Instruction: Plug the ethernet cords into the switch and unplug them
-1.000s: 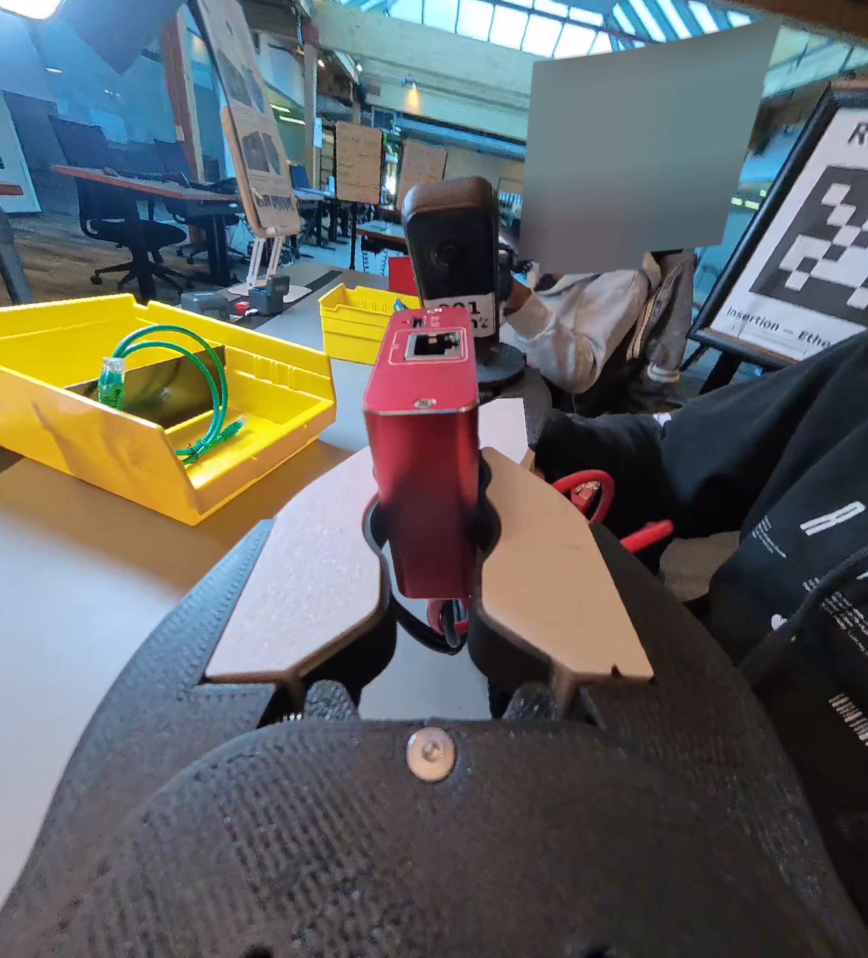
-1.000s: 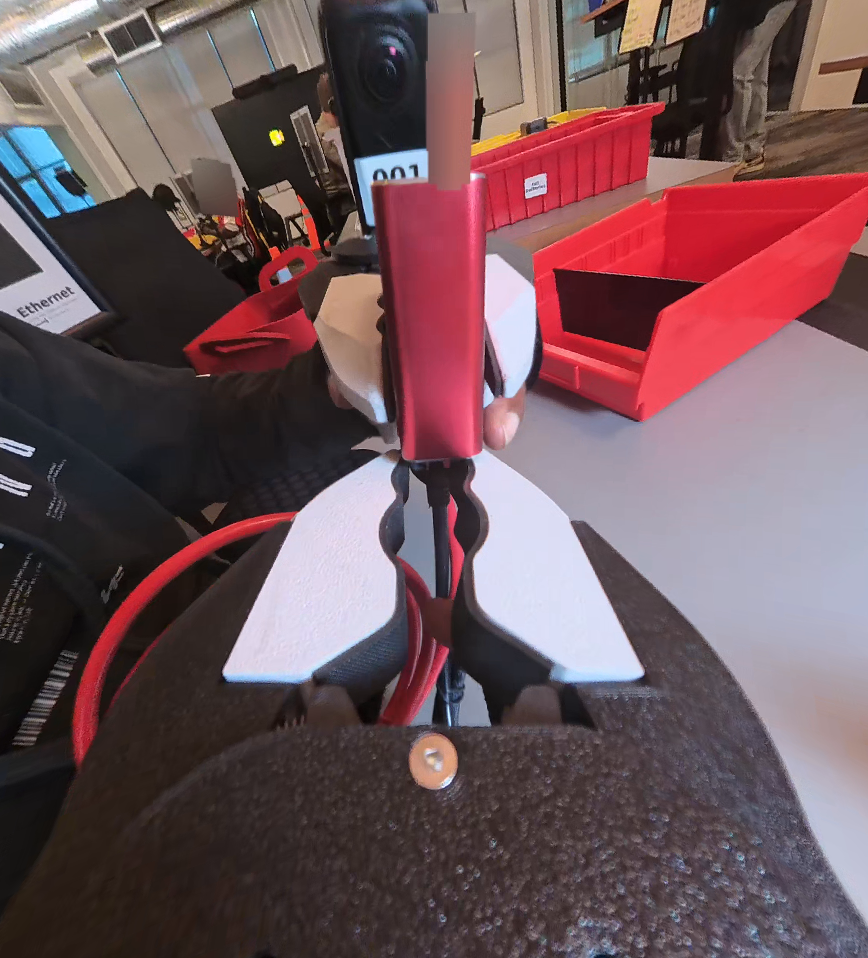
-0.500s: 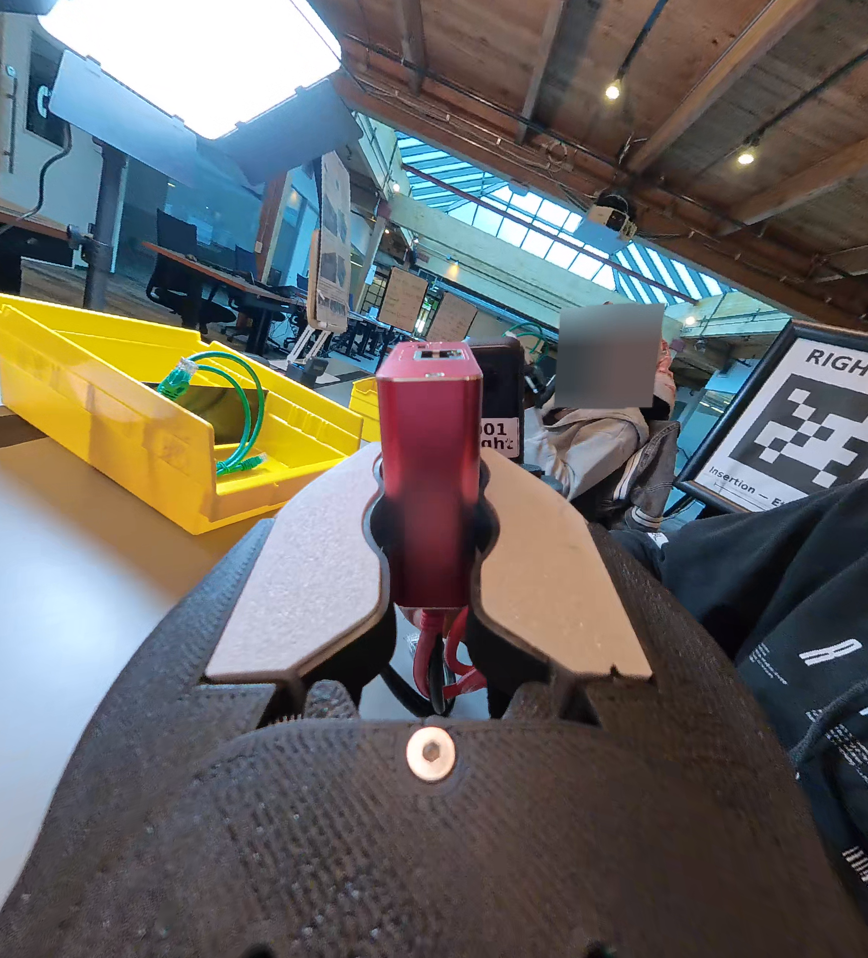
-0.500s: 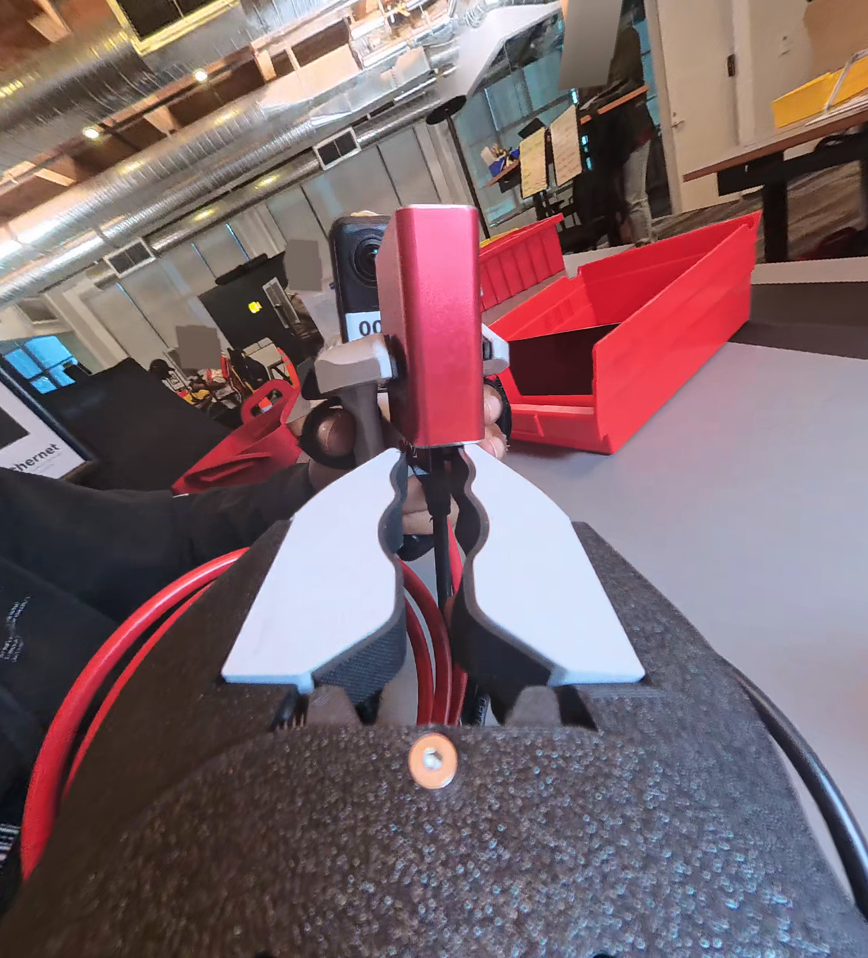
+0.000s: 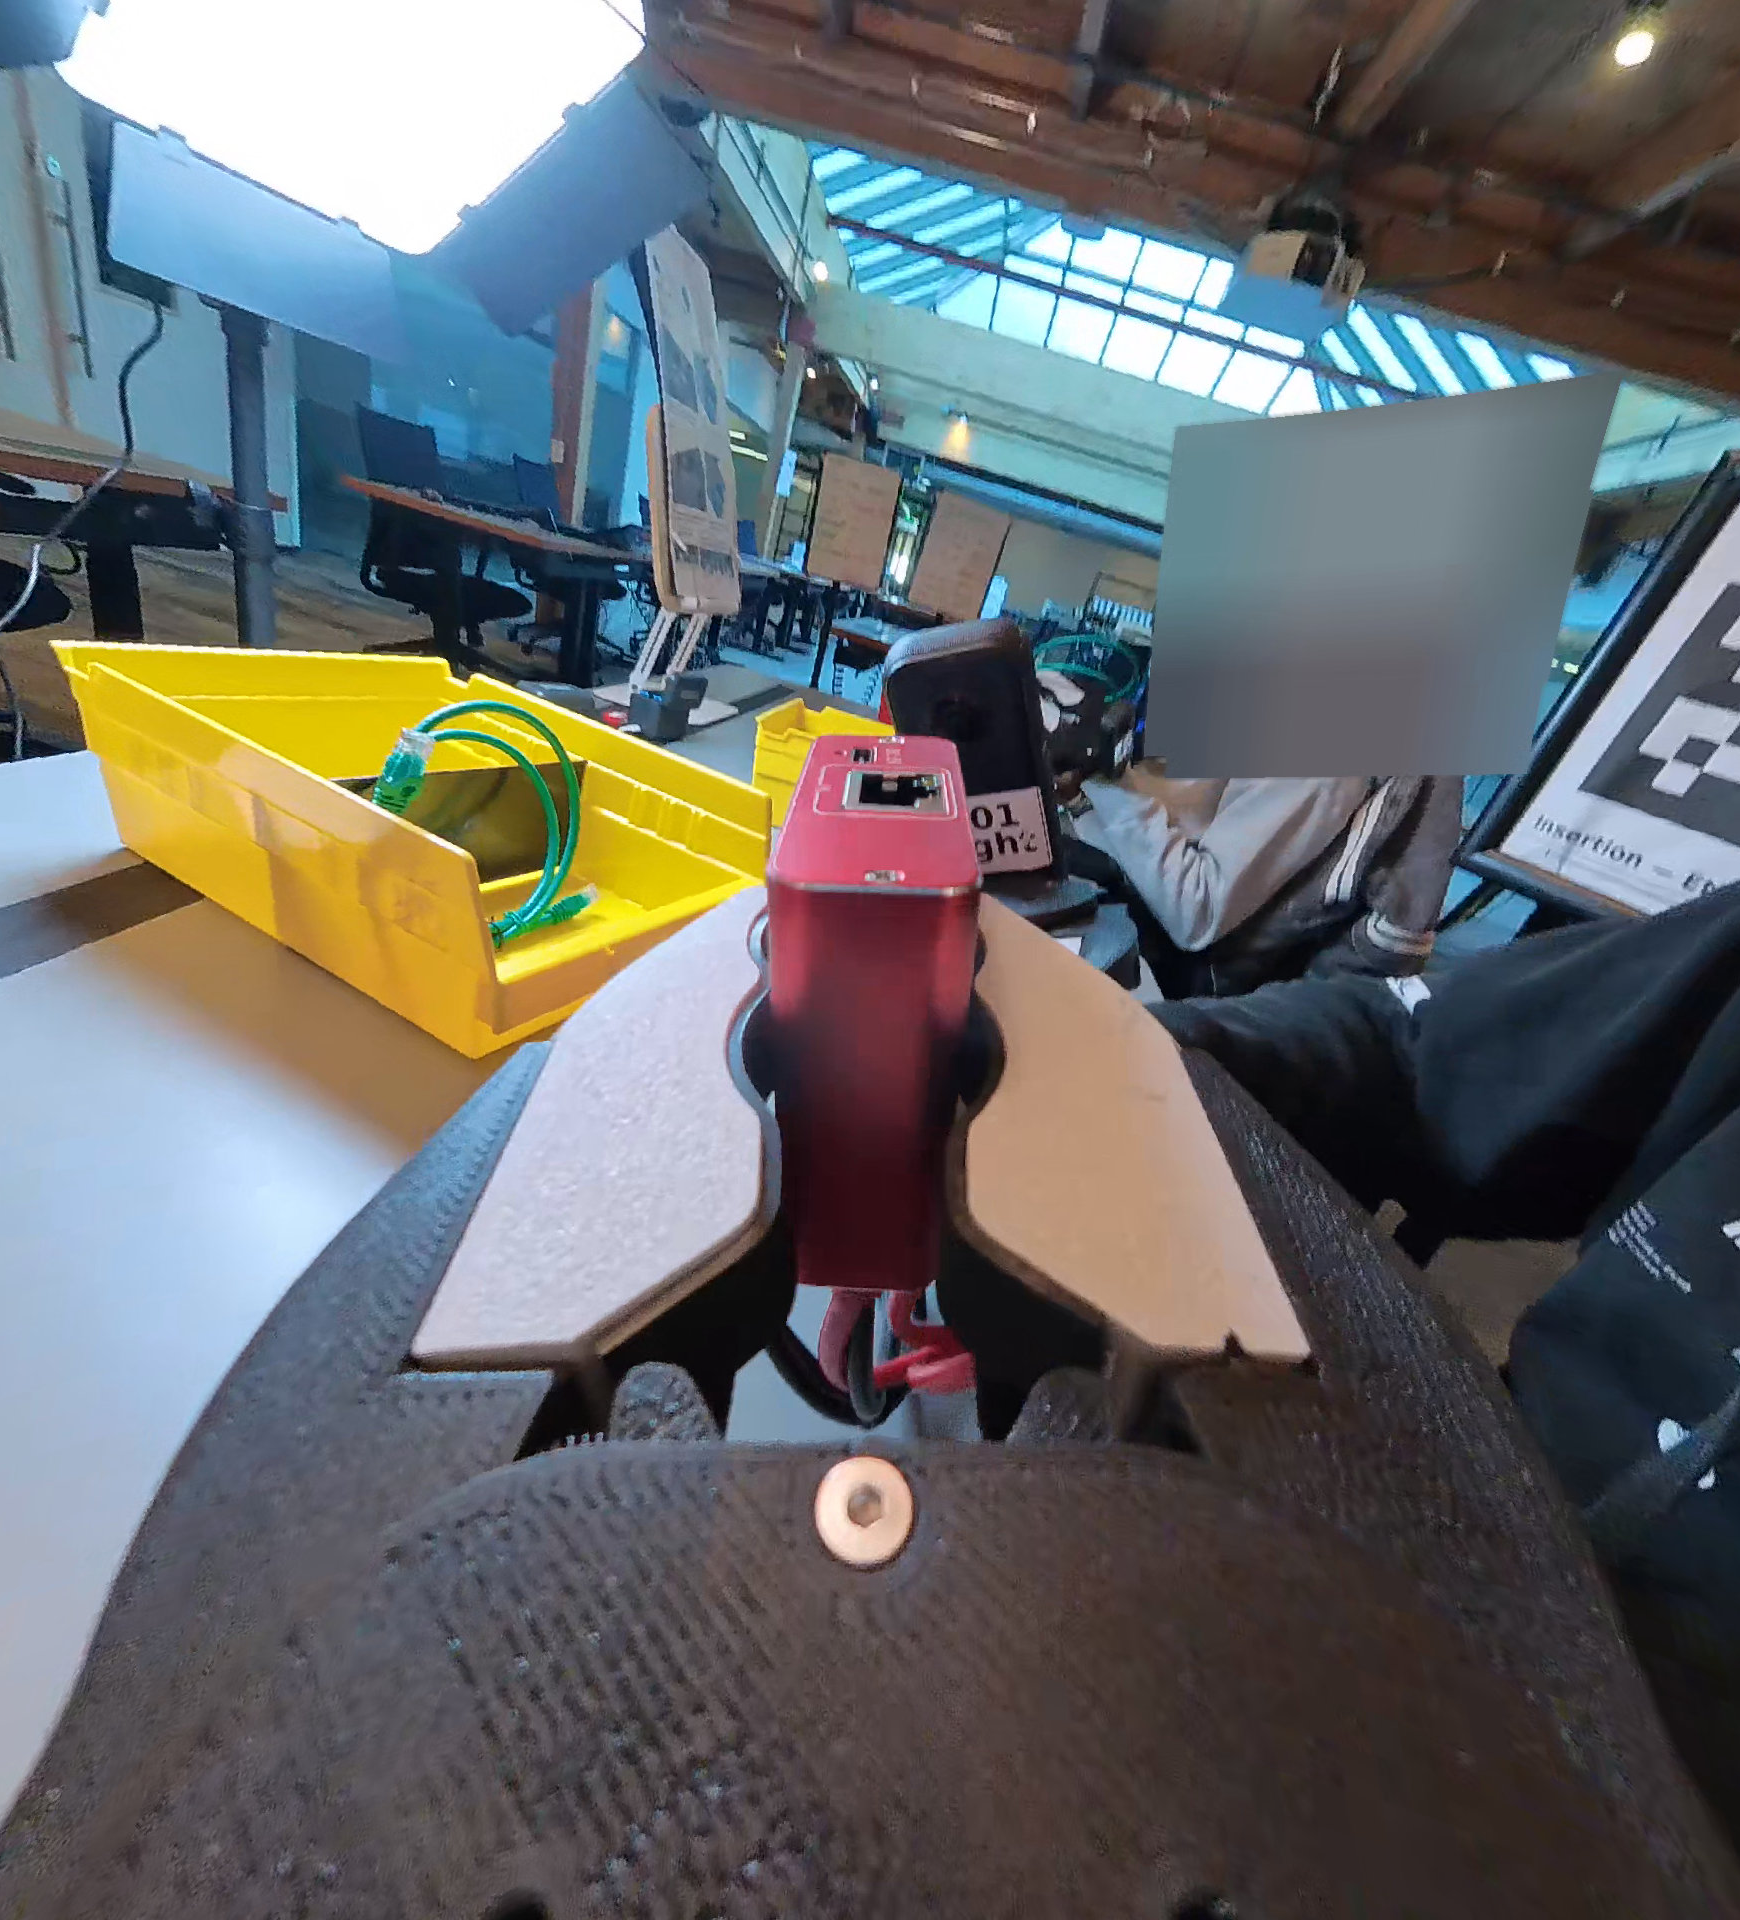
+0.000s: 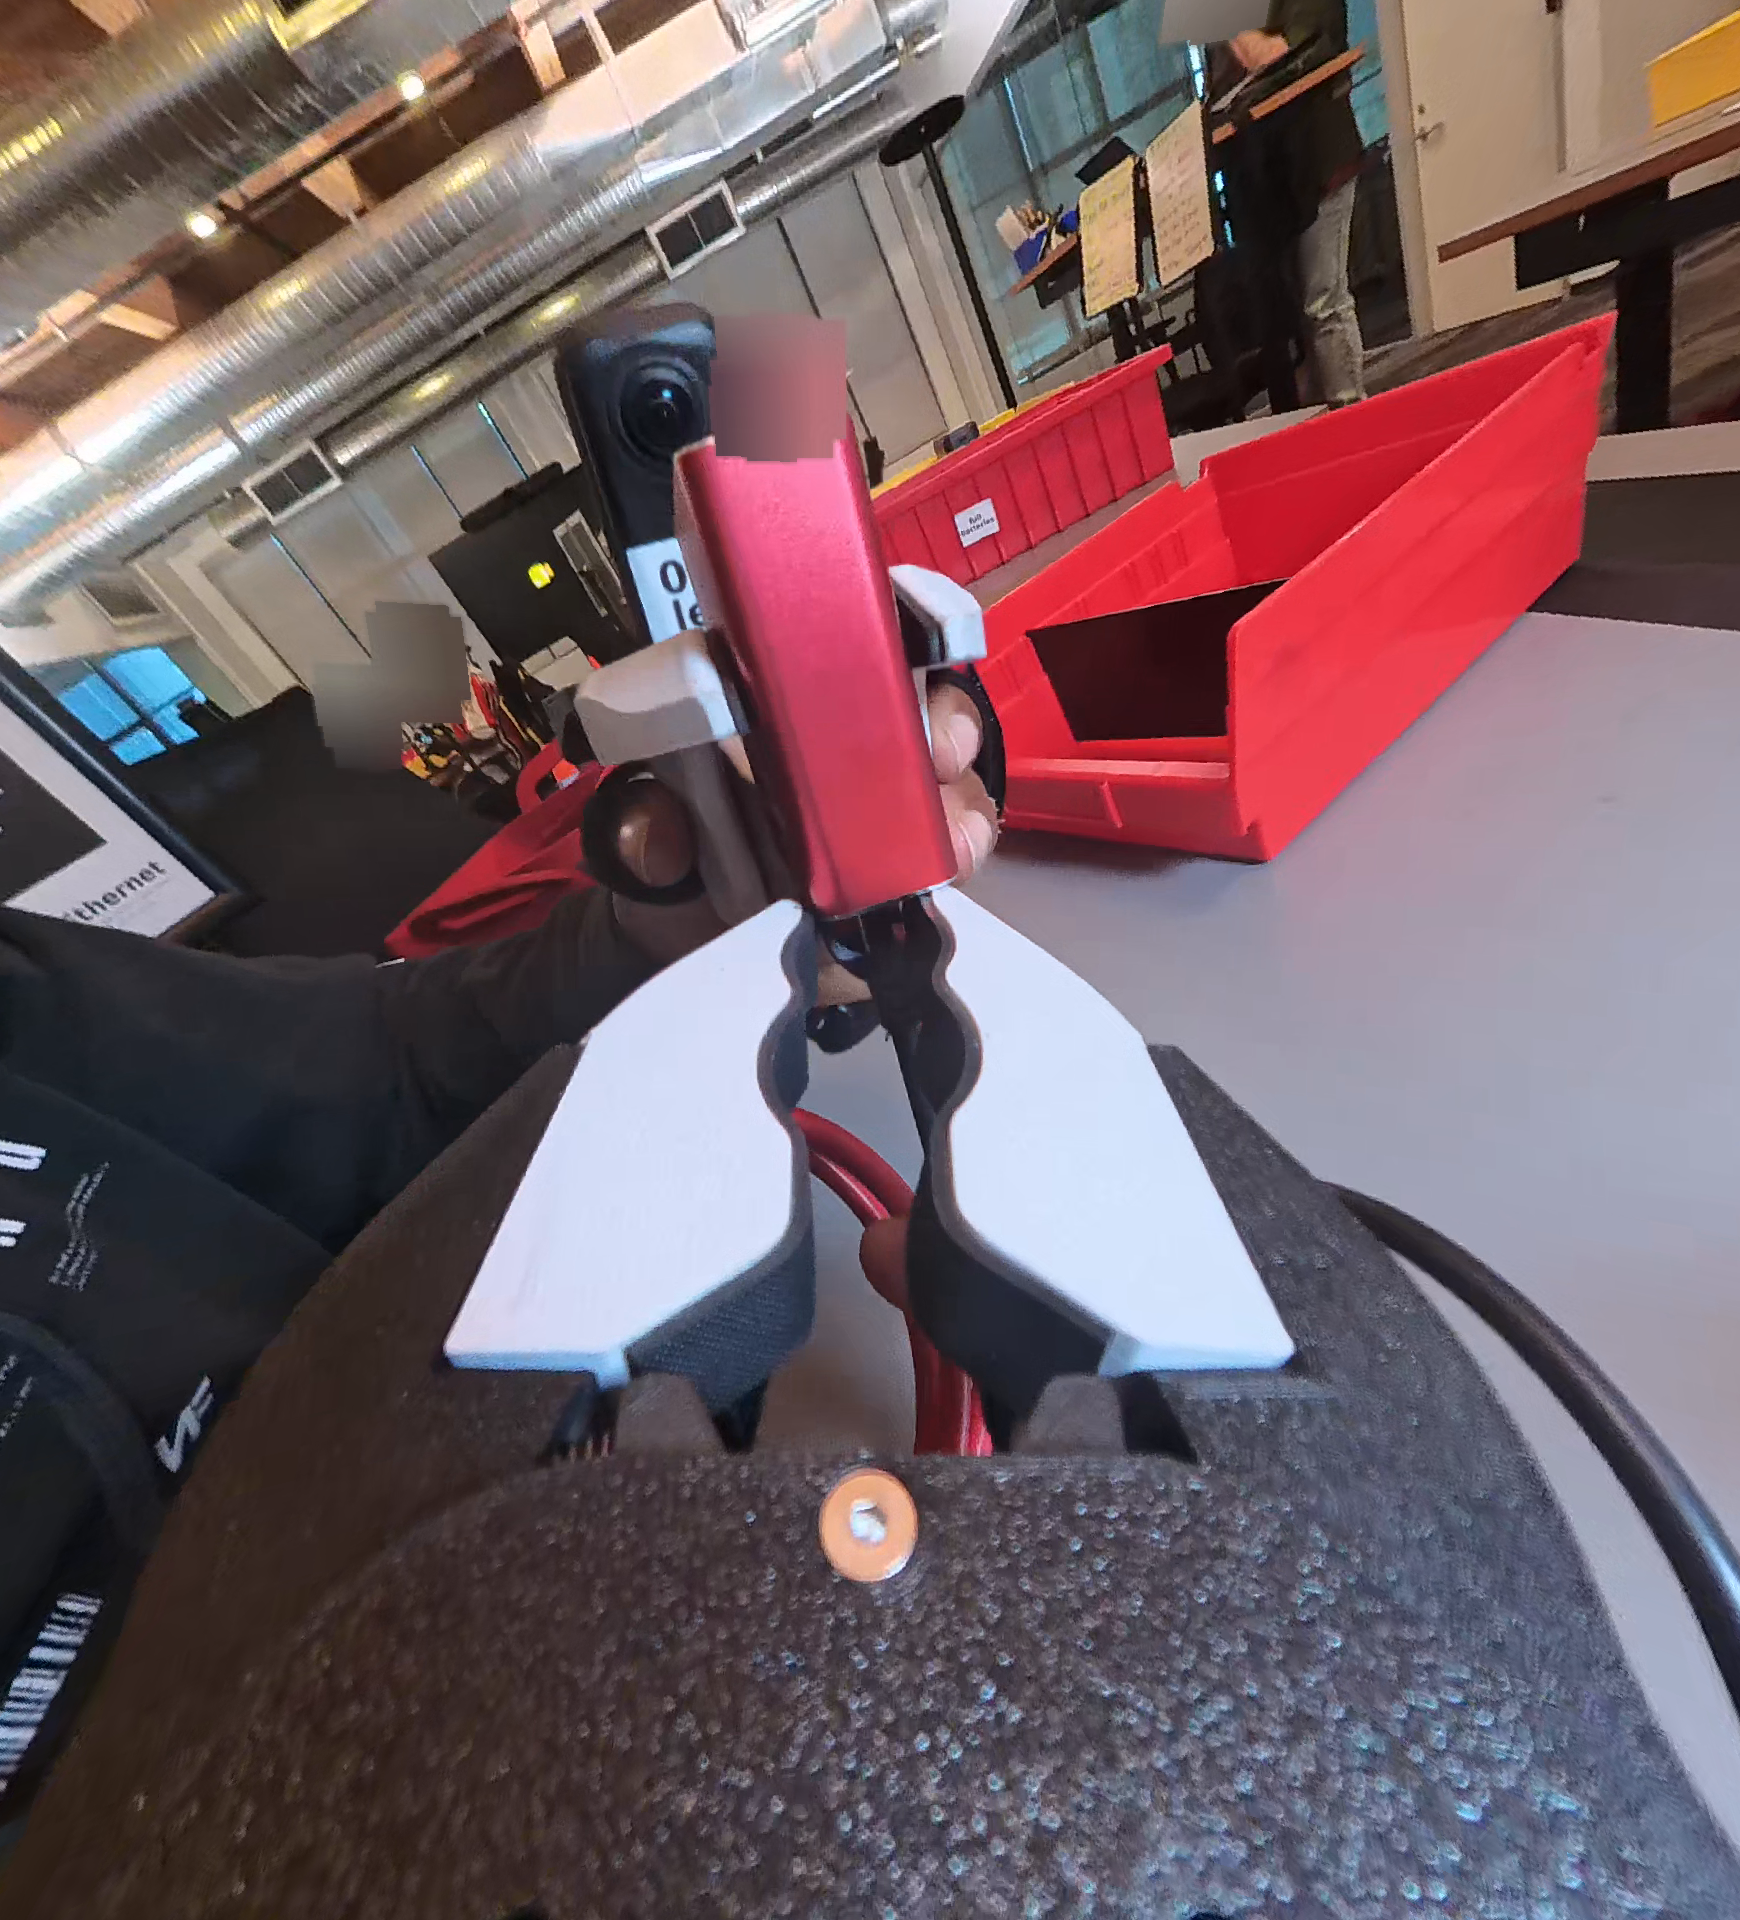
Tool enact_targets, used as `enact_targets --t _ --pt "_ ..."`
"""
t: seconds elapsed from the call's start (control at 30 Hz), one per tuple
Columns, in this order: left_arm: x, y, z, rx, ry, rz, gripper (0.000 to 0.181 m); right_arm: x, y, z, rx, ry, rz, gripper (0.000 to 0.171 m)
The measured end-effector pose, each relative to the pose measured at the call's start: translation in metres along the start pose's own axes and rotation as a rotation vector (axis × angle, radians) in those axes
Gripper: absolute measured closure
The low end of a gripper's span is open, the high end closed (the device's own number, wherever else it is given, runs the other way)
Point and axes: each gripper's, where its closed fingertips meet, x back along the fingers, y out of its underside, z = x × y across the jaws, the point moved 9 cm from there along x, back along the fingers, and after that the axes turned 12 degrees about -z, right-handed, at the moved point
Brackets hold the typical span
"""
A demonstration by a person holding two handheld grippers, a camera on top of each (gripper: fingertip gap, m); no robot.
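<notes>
Switch [image 5: 871,1039] clamped in left gripper [image 5: 871,935] jaws; right gripper [image 6: 871,925] jaws pinching black cable [image 6: 913,1049].

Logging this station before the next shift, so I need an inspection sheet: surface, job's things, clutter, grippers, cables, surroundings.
Surface: matte grey tabletop with a dark strip across its far left.
Job's things: red metal box-shaped switch, upright, top port empty; green ethernet cord coiled in a yellow plastic bin.
Clutter: red plastic bin, only a dark liner seen inside.
Grippers: left gripper shut on the switch; right gripper narrowed just below the switch, grip cannot be told.
Cables: thin black cable and red cord pass between the right gripper's fingers.
Surroundings: framed black-and-white marker sign; seated person; desks behind.
</notes>
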Motion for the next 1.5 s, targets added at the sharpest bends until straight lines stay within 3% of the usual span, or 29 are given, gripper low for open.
enact_targets --t 0.2,0.47,0.67,0.93,1.07,1.17,1.5 --pt "0.001 -0.003 0.005 0.009 -0.031 0.065 0.152 -0.003 0.0 -0.004 0.026 0.044 0.074 0.157" --pt "0.008 -0.009 0.006 0.064 -0.013 0.152 0.151 -0.006 -0.01 -0.016 0.328 0.187 0.078 0.157" --pt "0.008 -0.005 0.004 0.12 0.038 0.233 0.152 -0.003 -0.012 -0.016 0.339 0.173 0.059 0.158" --pt "0.007 -0.008 0.017 -0.094 0.038 0.221 0.152 0.001 -0.015 -0.011 0.108 -0.032 0.03 0.158" --pt "0.008 -0.012 0.031 -0.28 -0.021 0.212 0.152 0.002 -0.014 -0.019 0.082 -0.04 0.059 0.158" --pt "0.008 -0.014 0.032 -0.197 0.057 0.259 0.152 0.004 -0.017 -0.03 0.272 0.063 0.047 0.158" --pt "0.006 -0.011 0.02 -0.009 0.106 0.327 0.153 0.005 -0.022 -0.029 0.338 0.062 -0.011 0.157"
